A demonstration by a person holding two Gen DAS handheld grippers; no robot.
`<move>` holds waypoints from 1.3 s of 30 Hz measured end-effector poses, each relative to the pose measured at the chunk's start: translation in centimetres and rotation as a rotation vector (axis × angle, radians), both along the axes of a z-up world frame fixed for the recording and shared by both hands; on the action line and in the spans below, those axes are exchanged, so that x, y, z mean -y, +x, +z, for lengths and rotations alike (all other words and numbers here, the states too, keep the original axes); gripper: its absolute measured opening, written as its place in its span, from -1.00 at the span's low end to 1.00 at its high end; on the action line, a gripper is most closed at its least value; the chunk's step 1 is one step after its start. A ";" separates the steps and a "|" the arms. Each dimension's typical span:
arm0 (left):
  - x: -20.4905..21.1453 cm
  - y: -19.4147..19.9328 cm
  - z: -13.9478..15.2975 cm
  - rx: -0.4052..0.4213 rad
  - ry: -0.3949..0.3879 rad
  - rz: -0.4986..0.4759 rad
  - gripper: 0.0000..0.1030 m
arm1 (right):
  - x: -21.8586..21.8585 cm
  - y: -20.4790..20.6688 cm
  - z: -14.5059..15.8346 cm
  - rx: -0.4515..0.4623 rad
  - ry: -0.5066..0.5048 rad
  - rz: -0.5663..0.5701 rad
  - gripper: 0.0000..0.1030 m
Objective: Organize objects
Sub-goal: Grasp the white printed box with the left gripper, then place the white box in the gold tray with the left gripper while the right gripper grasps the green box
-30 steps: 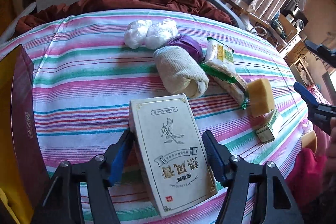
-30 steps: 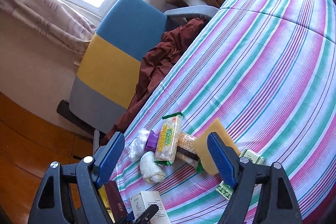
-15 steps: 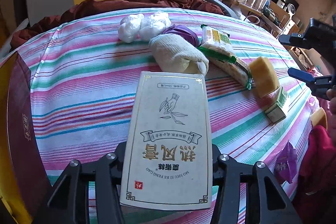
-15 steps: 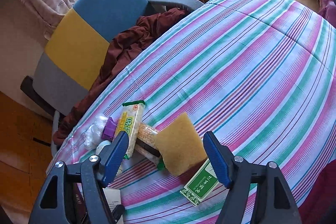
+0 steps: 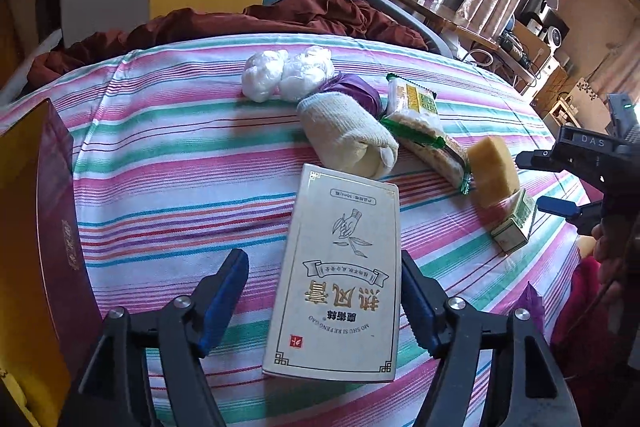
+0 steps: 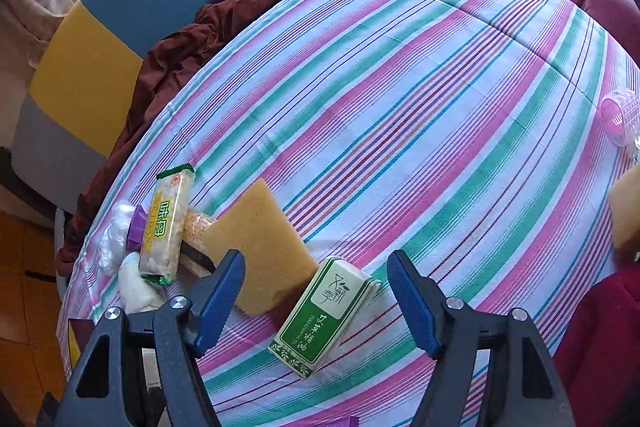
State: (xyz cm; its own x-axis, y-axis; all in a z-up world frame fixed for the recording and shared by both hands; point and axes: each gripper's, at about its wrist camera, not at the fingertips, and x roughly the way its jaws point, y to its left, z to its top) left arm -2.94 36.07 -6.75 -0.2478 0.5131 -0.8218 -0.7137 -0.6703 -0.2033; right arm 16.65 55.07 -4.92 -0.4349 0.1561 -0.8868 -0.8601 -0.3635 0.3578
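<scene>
A cream box with gold print (image 5: pixel 340 275) lies flat on the striped cloth (image 5: pixel 180 187) between the jaws of my left gripper (image 5: pixel 322 259). Those jaws are opening: the left pad stands clear of the box and the right pad is beside its edge. My right gripper (image 6: pixel 316 263) stands open and tilted down over a small green-and-white box (image 6: pixel 324 315), with a yellow sponge (image 6: pixel 256 239) by its left finger. The left wrist view shows the same right gripper (image 5: pixel 548 183) beside the sponge (image 5: pixel 492 167) and the green box (image 5: pixel 514 223).
A rolled white sock (image 5: pixel 348 135), white plastic bags (image 5: pixel 288 75), a purple item (image 5: pixel 360 93) and a snack packet (image 5: pixel 420 123) lie behind. A maroon box (image 5: pixel 36 227) stands at left. A pink roller (image 6: pixel 622 115) lies far right. A chair with dark red cloth (image 5: pixel 300 15) is beyond.
My left gripper closed on the cream box, straightened it, then opened again, leaving it on the cloth. My right gripper tipped downward and sank over the sponge and green box.
</scene>
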 end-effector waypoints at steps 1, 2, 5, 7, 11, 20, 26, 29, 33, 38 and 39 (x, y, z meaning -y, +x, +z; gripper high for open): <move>0.0 -0.1 0.1 -0.011 -0.003 -0.003 0.43 | 0.1 -0.1 0.0 0.006 0.006 0.009 0.47; -0.1 -0.2 0.0 -0.018 -0.008 -0.007 0.43 | 0.3 -0.3 0.0 0.013 0.012 0.016 0.47; -0.3 0.0 -0.1 -0.011 -0.004 -0.031 0.09 | 0.5 -0.5 -0.1 0.011 0.008 0.035 0.47; -0.5 0.2 0.0 -0.022 -0.001 -0.043 0.06 | 0.7 -0.8 0.0 0.007 0.012 0.051 0.47; 0.4 0.4 0.5 -0.016 0.009 -0.049 0.02 | 1.9 -2.3 0.8 0.040 0.028 0.201 0.59; 2.1 1.0 0.7 0.016 0.035 -0.026 0.02 | 5.3 -4.1 0.2 0.237 0.136 0.559 0.80; 2.9 1.9 1.5 -0.003 0.046 -0.034 0.01 | 5.7 -4.2 -0.9 0.327 0.202 0.553 0.48; 3.5 2.5 2.0 -0.011 0.062 -0.042 0.01 | 5.8 -3.6 -1.0 0.309 0.223 0.538 0.46; 4.4 3.1 2.2 0.000 0.075 -0.036 0.01 | 5.7 -3.4 -1.1 0.300 0.241 0.522 0.46; 6.2 3.6 3.5 -0.018 0.099 -0.025 0.01 | 5.8 -3.3 -1.3 0.316 0.247 0.526 0.46; 6.8 3.6 4.0 -0.026 0.108 -0.018 0.01 | 5.8 -3.2 -1.2 0.317 0.249 0.526 0.46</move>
